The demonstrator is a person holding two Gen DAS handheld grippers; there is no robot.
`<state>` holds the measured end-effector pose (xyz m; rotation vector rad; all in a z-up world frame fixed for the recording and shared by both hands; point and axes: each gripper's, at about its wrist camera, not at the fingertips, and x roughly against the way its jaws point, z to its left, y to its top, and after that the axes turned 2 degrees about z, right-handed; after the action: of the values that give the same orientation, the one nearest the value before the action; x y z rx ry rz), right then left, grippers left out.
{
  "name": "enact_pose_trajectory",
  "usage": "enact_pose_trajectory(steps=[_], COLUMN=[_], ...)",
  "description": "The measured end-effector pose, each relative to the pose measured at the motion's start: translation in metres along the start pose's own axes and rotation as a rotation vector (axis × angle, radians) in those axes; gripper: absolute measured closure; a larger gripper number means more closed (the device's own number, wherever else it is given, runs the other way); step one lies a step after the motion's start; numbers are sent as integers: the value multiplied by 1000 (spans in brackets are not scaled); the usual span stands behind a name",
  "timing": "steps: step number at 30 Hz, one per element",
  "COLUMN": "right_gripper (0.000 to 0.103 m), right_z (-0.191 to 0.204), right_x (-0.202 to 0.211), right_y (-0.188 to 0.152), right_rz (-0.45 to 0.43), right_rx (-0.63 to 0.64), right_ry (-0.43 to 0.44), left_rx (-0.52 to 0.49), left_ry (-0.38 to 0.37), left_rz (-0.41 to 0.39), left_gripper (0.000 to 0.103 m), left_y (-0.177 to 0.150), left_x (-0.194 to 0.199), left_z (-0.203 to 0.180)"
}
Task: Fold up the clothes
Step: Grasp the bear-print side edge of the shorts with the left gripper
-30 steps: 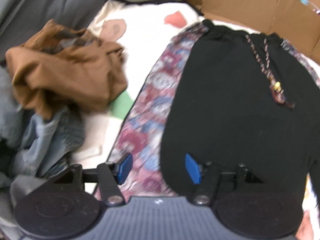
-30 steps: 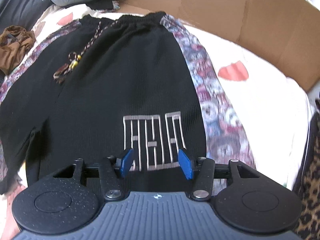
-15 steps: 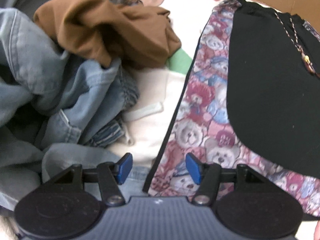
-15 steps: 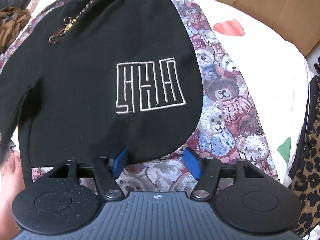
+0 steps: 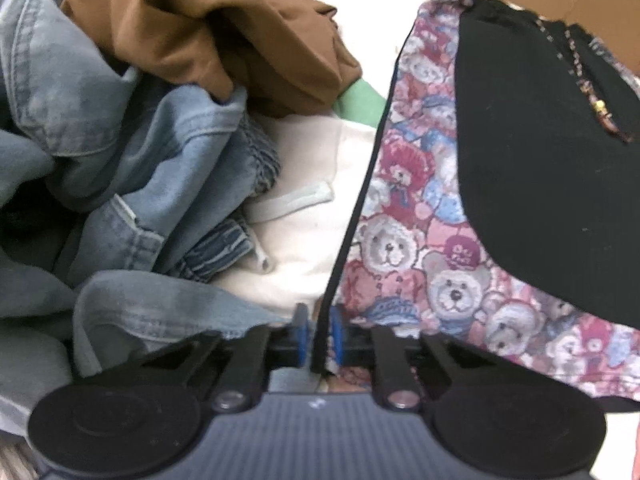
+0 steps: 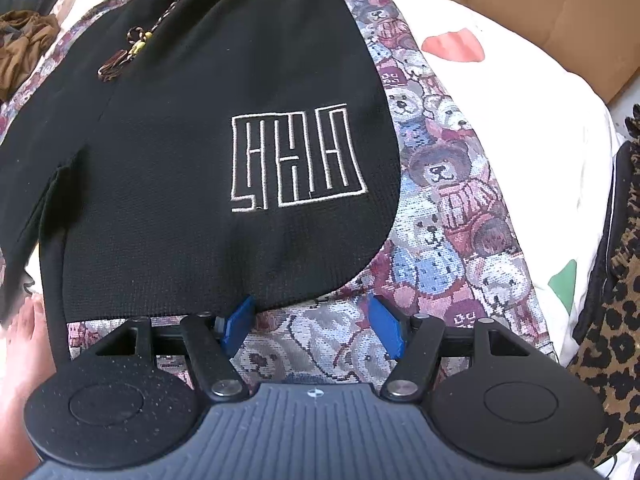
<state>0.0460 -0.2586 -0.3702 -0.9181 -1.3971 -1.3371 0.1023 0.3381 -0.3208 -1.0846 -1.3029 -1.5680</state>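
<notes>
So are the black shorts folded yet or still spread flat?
Spread flat: the black shorts lie open, both legs showing, waistband away from the cameras.

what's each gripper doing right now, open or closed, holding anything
Left gripper: closed on the shorts' dark edge.
Right gripper: open, holding nothing, at the shorts' hem.

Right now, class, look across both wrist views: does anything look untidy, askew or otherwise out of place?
Yes. Beside the flat black shorts with teddy-bear print side panels lies a crumpled heap: a brown garment piled on bunched light-blue denim. The shorts lie smooth; the left gripper pinches their dark edge, the right gripper is open over the hem.
</notes>
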Motion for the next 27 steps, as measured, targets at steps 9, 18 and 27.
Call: enact_pose_trajectory(steps=[9,18,27], right_gripper=[32,31,30], right_z=[1,3,3], right_x=[0,-2,0], right_y=[-2,-3,-5], right_rz=[-1,-2,-17], right_rx=[4,19,-1], right_ry=[-2,-8,-2], left_rx=[-66,-94,-98], left_ry=[-5,-24,-49], left_rz=[0,22,35], left_gripper=[62,64,93], left_y=[7,6,7], left_x=[2,-7,9], left_z=[-9,-13,-15])
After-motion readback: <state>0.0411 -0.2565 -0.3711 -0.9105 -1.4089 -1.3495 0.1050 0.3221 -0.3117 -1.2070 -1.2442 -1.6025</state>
